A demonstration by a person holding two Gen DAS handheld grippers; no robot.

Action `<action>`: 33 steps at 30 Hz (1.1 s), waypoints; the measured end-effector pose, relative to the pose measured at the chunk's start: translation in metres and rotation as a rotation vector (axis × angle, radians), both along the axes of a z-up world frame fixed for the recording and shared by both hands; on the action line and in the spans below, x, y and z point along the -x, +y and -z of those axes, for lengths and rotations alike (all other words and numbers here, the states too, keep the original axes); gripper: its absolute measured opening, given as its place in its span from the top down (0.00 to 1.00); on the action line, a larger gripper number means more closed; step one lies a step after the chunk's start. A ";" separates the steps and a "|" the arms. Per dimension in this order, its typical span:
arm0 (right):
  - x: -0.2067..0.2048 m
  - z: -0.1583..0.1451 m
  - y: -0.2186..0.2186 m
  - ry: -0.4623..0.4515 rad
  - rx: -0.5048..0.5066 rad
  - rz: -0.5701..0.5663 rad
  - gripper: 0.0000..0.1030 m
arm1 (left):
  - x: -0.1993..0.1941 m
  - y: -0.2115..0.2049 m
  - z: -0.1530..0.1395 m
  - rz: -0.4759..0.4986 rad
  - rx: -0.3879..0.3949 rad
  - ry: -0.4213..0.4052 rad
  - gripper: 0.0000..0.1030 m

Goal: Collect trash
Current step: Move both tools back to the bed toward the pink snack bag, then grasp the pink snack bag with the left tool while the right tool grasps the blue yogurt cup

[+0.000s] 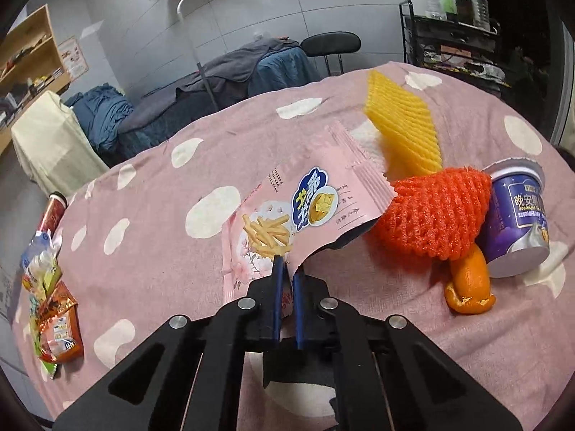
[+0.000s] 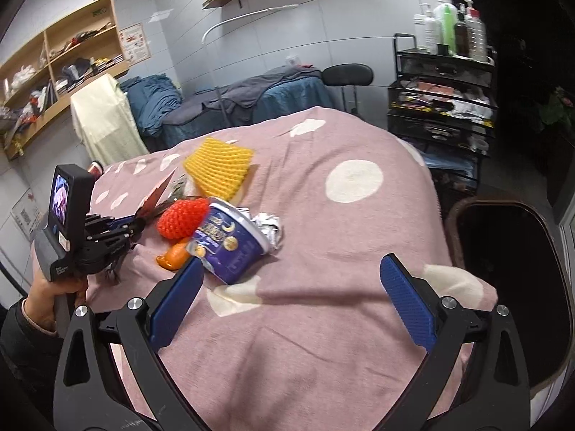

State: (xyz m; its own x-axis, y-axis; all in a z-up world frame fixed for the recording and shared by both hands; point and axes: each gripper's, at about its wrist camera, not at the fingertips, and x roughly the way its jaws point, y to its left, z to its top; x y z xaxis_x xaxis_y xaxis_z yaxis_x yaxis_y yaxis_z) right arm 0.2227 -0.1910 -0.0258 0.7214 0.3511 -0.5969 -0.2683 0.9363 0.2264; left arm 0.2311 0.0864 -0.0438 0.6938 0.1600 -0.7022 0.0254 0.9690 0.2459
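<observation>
Left gripper (image 1: 286, 269): blue fingers pressed together on the lower edge of the pink snack wrapper (image 1: 305, 204), which lifts off the pink spotted cloth (image 1: 151, 251); the wrapper's underside is hidden. Right gripper (image 2: 291, 287): jaws spread wide, nothing between them, hovering over bare cloth (image 2: 323, 323) just in front of the purple cup (image 2: 230, 248).

Relative to the purple cup (image 1: 517, 222), which lies tipped on its side: the red foam net (image 1: 438, 212) touches it on the wrapper's side; the orange peel (image 1: 470, 283) lies below the net, partly covered by it; the yellow foam net (image 1: 402, 122) sits farther back, its lower part behind the wrapper and the red net. Crumpled foil (image 2: 269, 226) lies against the cup's rim, seen only from the right wrist.

Well away from the cup, at the cloth's far left edge, a heap of crumpled packets (image 1: 54, 305) and a red can (image 1: 52, 212) are cut off and hard to read. Beside the cloth's right edge stands a dark bin (image 2: 503, 287), its inside too dark to make out.
</observation>
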 end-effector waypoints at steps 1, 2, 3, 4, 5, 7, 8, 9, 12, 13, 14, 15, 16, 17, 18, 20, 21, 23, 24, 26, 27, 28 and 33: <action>-0.003 0.000 0.004 0.000 0.004 -0.020 0.06 | 0.003 0.004 -0.003 -0.009 0.018 -0.012 0.96; -0.006 -0.001 0.009 0.003 0.009 -0.047 0.06 | 0.006 0.006 -0.005 -0.017 0.030 -0.023 0.96; -0.010 -0.001 0.014 0.006 0.015 -0.071 0.06 | 0.009 0.010 -0.009 -0.027 0.048 -0.037 0.97; -0.013 0.000 0.020 0.012 0.029 -0.097 0.06 | 0.012 0.013 -0.013 -0.037 0.066 -0.049 0.97; -0.017 0.000 0.026 0.017 0.048 -0.120 0.06 | 0.017 0.017 -0.017 -0.048 0.090 -0.064 0.97; -0.023 0.002 0.038 0.024 0.098 -0.171 0.06 | 0.025 0.023 -0.024 -0.062 0.124 -0.086 0.97; -0.027 0.003 0.045 0.027 0.131 -0.203 0.06 | 0.028 0.025 -0.027 -0.067 0.140 -0.096 0.97; -0.030 0.004 0.053 0.032 0.167 -0.242 0.06 | 0.033 0.027 -0.030 -0.071 0.157 -0.108 0.97; -0.039 0.009 0.070 0.027 0.276 -0.291 0.06 | 0.043 0.028 -0.036 -0.077 0.187 -0.129 0.97; -0.042 0.012 0.076 0.030 0.311 -0.308 0.06 | 0.046 0.027 -0.036 -0.076 0.194 -0.132 0.97; -0.046 0.014 0.080 0.034 0.336 -0.323 0.06 | 0.049 0.026 -0.036 -0.074 0.199 -0.135 0.97; -0.050 0.016 0.083 0.036 0.353 -0.332 0.06 | 0.054 0.025 -0.037 -0.070 0.207 -0.138 0.97; -0.054 0.018 0.087 0.043 0.369 -0.345 0.06 | 0.056 0.024 -0.037 -0.066 0.211 -0.141 0.97; -0.058 0.021 0.090 0.053 0.382 -0.361 0.06 | 0.057 0.023 -0.038 -0.063 0.213 -0.143 0.97; -0.063 0.024 0.094 0.062 0.395 -0.375 0.06 | 0.059 0.022 -0.038 -0.061 0.217 -0.146 0.97; -0.068 0.028 0.100 0.069 0.419 -0.386 0.06 | 0.062 0.019 -0.038 -0.058 0.223 -0.150 0.97; -0.070 0.029 0.102 0.071 0.430 -0.392 0.06 | 0.064 0.019 -0.038 -0.058 0.227 -0.151 0.97; -0.074 0.031 0.107 0.065 0.447 -0.407 0.11 | 0.066 0.019 -0.037 -0.054 0.237 -0.150 0.97; -0.075 0.031 0.109 0.064 0.454 -0.416 0.20 | 0.066 0.017 -0.037 -0.052 0.239 -0.148 0.97; -0.078 0.035 0.112 0.080 0.463 -0.435 0.32 | 0.068 0.017 -0.036 -0.051 0.242 -0.146 0.97; -0.078 0.036 0.112 0.081 0.465 -0.435 0.32 | 0.069 0.017 -0.035 -0.050 0.243 -0.145 0.97; -0.078 0.035 0.113 0.076 0.466 -0.437 0.32 | 0.070 0.016 -0.035 -0.049 0.244 -0.144 0.97; -0.068 0.028 0.106 0.047 0.412 -0.434 0.37 | 0.075 0.013 -0.034 -0.040 0.260 -0.145 0.97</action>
